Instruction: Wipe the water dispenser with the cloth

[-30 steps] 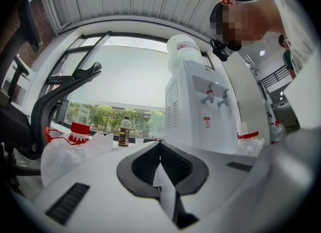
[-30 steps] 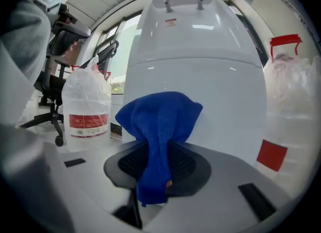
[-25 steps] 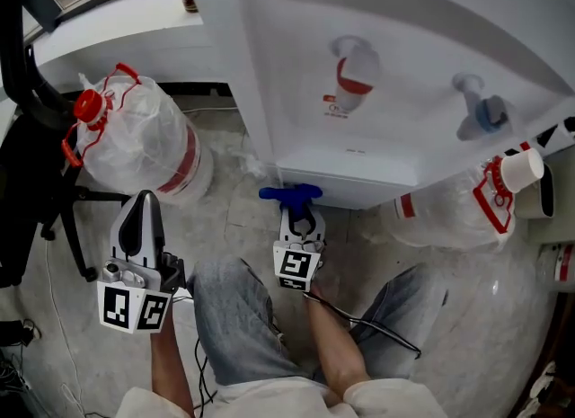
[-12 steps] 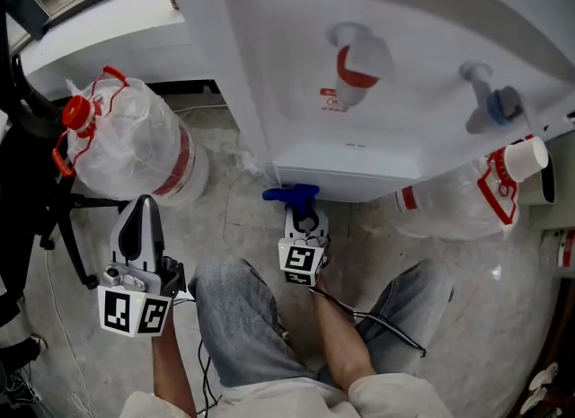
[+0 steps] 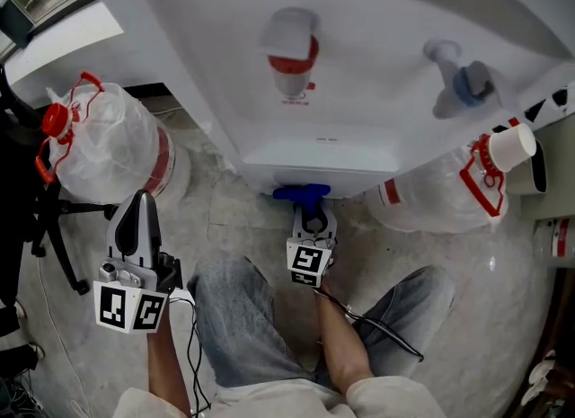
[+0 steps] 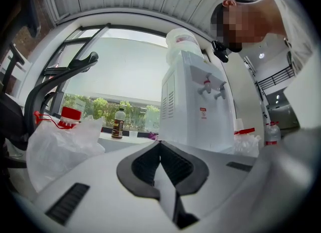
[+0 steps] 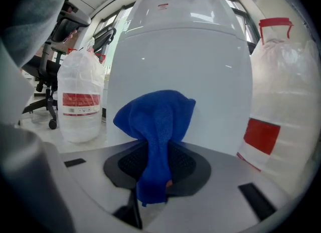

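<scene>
A white water dispenser (image 5: 377,66) stands before me, with a red tap (image 5: 292,52) and a blue tap (image 5: 463,84) on its front. My right gripper (image 5: 308,205) is shut on a blue cloth (image 5: 301,193), whose bunched end sits at the foot of the dispenser's front panel (image 7: 185,86). In the right gripper view the blue cloth (image 7: 158,127) hangs down between the jaws. My left gripper (image 5: 137,214) is held low at the left, away from the dispenser (image 6: 193,106), shut with nothing in it.
Plastic-wrapped water bottles stand on the floor at both sides: one with a red cap (image 5: 103,151) at left, one (image 5: 445,191) at right of the dispenser. A black chair base (image 5: 45,218) is at far left. My knees (image 5: 243,317) are below the grippers.
The head view has shifted, so the dispenser sits lower and more central. My right gripper with the cloth stays at the dispenser's base. The left gripper has barely moved.
</scene>
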Demonstrator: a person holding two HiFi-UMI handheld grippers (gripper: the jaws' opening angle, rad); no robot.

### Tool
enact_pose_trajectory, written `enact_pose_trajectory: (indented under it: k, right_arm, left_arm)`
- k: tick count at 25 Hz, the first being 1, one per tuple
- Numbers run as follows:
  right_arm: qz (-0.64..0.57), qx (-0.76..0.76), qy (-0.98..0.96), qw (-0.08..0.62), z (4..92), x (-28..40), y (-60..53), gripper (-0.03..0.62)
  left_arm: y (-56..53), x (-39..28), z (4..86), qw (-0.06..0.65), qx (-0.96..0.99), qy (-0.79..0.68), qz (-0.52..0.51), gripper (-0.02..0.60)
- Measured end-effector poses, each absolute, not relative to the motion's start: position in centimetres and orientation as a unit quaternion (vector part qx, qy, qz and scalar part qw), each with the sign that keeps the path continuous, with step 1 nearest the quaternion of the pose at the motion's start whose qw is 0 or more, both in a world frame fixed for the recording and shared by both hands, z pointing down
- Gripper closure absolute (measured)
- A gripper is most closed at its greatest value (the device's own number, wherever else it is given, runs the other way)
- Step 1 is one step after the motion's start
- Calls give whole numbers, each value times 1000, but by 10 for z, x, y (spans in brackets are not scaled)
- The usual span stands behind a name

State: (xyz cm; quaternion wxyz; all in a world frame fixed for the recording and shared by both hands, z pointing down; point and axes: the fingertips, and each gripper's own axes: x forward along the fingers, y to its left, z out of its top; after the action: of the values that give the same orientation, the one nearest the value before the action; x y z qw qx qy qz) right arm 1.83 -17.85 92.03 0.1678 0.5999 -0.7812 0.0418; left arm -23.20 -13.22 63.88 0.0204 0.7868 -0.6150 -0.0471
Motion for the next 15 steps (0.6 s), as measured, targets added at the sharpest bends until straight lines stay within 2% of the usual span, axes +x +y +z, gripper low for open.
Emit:
enact_pose_trajectory:
  k: [11, 15]
  right_arm:
    - [83, 666, -731, 121, 927, 133, -175, 484]
    - [84, 667, -729, 125, 933, 144, -177, 484]
  left_arm:
    - [-140, -179, 644, 19, 807, -590, -34, 571]
    - [-137, -177, 645, 20, 805, -592, -29, 571]
